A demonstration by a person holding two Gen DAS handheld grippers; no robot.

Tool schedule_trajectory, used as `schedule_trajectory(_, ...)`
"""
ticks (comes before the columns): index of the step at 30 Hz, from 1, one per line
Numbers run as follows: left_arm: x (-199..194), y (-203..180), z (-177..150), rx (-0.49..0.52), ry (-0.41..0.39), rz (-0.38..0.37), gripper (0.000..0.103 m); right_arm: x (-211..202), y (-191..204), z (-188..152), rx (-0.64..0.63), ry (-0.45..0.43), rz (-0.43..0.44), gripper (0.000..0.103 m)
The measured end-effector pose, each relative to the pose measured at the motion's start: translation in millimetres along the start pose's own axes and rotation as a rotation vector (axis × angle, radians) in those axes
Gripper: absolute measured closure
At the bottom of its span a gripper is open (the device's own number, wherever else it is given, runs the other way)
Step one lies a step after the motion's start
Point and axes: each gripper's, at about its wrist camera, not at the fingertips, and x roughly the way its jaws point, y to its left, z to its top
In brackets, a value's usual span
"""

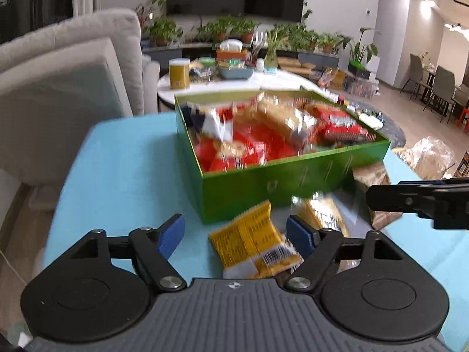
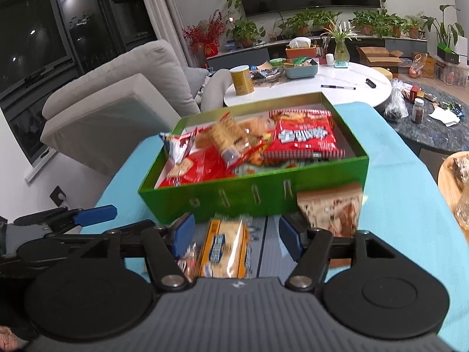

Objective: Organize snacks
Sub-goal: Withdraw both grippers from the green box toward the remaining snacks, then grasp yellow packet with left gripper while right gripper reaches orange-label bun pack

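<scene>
My left gripper [image 1: 234, 236] stands wide and empty astride the yellow snack pack [image 1: 253, 242], its long axis toward 11 o'clock, my right gripper [image 2: 237, 234] equally wide over the orange-edged pack [image 2: 224, 249], the green box [image 2: 255, 196] just beyond at 12 o'clock.
</scene>
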Motion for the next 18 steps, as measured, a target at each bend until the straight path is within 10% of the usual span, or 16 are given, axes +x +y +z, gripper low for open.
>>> schedule_trajectory(11, 30, 7, -4, -0.127, 0.097, -0.039, 0.030, 7, -5, -9, 0.010, 0.023, 0.008, 0.027)
schedule_trajectory(18, 25, 15, -8, -0.140, 0.081, -0.070, 0.055, 19, -5, -15, 0.021, 0.059, 0.020, 0.027)
